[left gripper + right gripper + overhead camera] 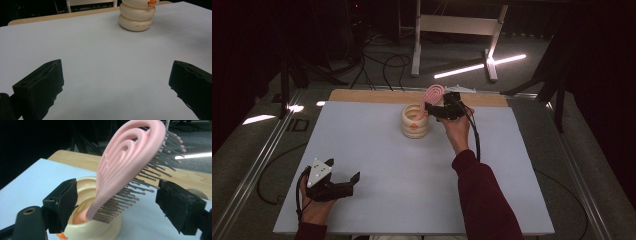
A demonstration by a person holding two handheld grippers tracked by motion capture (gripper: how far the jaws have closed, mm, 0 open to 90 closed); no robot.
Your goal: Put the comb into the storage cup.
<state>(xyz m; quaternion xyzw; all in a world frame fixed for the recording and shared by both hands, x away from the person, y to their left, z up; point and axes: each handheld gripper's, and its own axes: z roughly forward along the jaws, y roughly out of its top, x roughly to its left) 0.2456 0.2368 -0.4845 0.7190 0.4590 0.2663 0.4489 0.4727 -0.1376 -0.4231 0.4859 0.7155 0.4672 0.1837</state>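
A pink hairbrush [433,93] stands tilted with its handle down inside a cream ribbed cup [414,122] at the far middle of the table. My right gripper [432,107] is open around the brush. In the right gripper view the brush [130,162] rises between the two black jaws, its bristle tips close to the right jaw, and the cup [82,230] sits just below. My left gripper [353,182] rests open near the front left corner, holding nothing. Its own view has the left gripper [115,85] wide apart over bare table, with the cup [136,17] far ahead.
The table [377,165] has a pale grey top with a wooden strip [372,96] along its far edge. Beyond it are a white frame's legs [417,45] and cables on the floor. An orange mark [151,3] shows on the cup's side.
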